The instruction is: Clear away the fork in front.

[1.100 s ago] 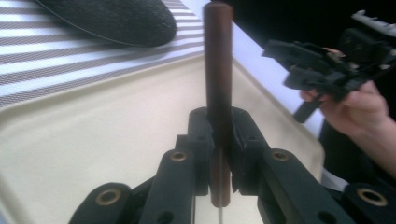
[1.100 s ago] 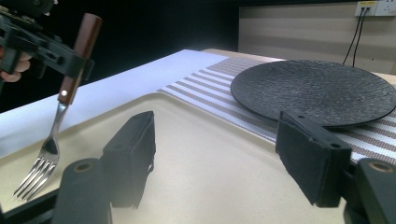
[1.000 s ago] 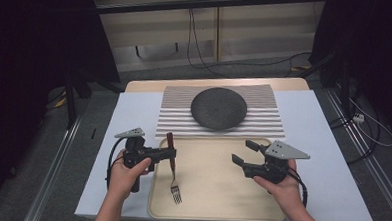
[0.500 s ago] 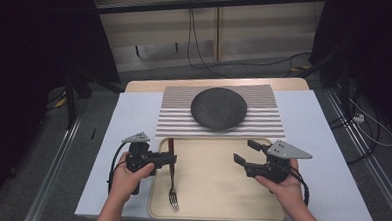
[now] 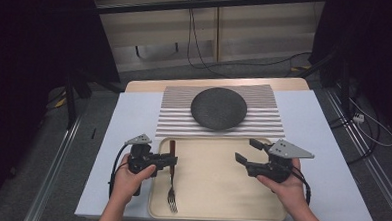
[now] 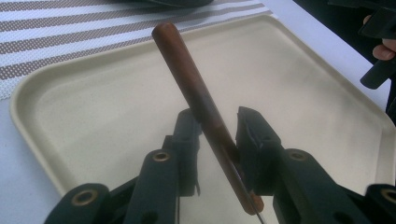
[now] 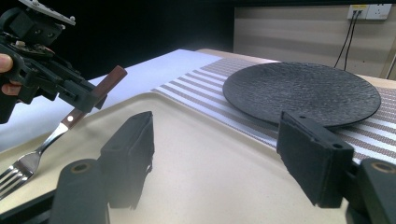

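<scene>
Your left gripper is clamped on the fork, jaws pinching the brown wooden handle about mid-length. In the left gripper view the handle runs slantwise up between the two black jaws, both pressing on it, grip looks firm. In the right gripper view the fork slopes down, handle end raised and tines low at the near left of the beige tray; can't tell whether the tips touch the tray floor. So pick-up looks done or nearly done, carry not started: the fork sits over the tray's left edge zone.

Your right gripper hovers over the tray's right half, jaws spread wide, nothing between them. In the right gripper view its jaws stand well apart with bare tray between. It's idle, well apart from the fork.

Beyond the tray lies the striped placemat, just beside the tray's far rim. On it sits the dark round plate, nothing on it. The pale blue table cover lies under all of it.

My read: grasp is secured, what's left is lifting the fork clear of the tray and setting it down, likely on the placemat beside the plate. Nothing placed there yet.
</scene>
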A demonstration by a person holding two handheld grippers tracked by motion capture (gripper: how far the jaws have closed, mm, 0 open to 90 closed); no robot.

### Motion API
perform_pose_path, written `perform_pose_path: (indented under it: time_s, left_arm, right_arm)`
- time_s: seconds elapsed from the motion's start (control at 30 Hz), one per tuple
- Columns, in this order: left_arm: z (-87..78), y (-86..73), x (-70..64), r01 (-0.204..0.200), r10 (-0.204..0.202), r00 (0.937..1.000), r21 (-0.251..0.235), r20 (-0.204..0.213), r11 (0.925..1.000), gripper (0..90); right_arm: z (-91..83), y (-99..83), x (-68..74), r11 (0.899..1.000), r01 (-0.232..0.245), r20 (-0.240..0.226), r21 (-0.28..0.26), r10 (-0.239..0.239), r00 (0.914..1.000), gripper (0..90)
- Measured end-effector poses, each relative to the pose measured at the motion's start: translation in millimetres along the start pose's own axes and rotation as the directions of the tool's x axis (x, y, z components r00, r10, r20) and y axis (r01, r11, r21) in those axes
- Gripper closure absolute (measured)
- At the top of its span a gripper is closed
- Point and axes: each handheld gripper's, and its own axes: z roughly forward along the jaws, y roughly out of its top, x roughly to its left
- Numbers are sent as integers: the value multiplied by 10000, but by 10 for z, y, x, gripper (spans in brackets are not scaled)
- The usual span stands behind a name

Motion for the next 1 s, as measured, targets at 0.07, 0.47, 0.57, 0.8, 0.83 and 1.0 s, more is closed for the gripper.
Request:
perform_pose_path:
  time_s: [0.07,0.47,0.57,0.8,0.83,1.0]
  left_arm:
    - [-1,-7,13,3,-3,10000,41,-36,10000,693]
    - [-20,-31,103,30,-24,9994,160,-353,9999,677]
    - [-6,-47,119,70,-59,9987,221,-503,9997,668]
    - [39,-68,142,57,-36,9979,325,-640,9995,653]
    - [47,-72,146,82,-57,9978,364,-665,9993,650]
    - [68,-96,159,130,-99,9977,460,-677,9989,641]
  right_arm:
    - [-17,5,-3,10000,31,7,41,-31,10000,277]
    - [-192,-27,-81,9984,369,149,440,-376,9992,273]
    - [-238,-52,-108,9981,378,234,496,-390,9990,273]
    - [-258,-105,-150,9990,213,315,382,-225,9993,273]
    - [-258,-109,-153,9991,195,333,374,-207,9992,272]
    - [-258,-114,-151,9993,176,322,329,-187,9993,273]
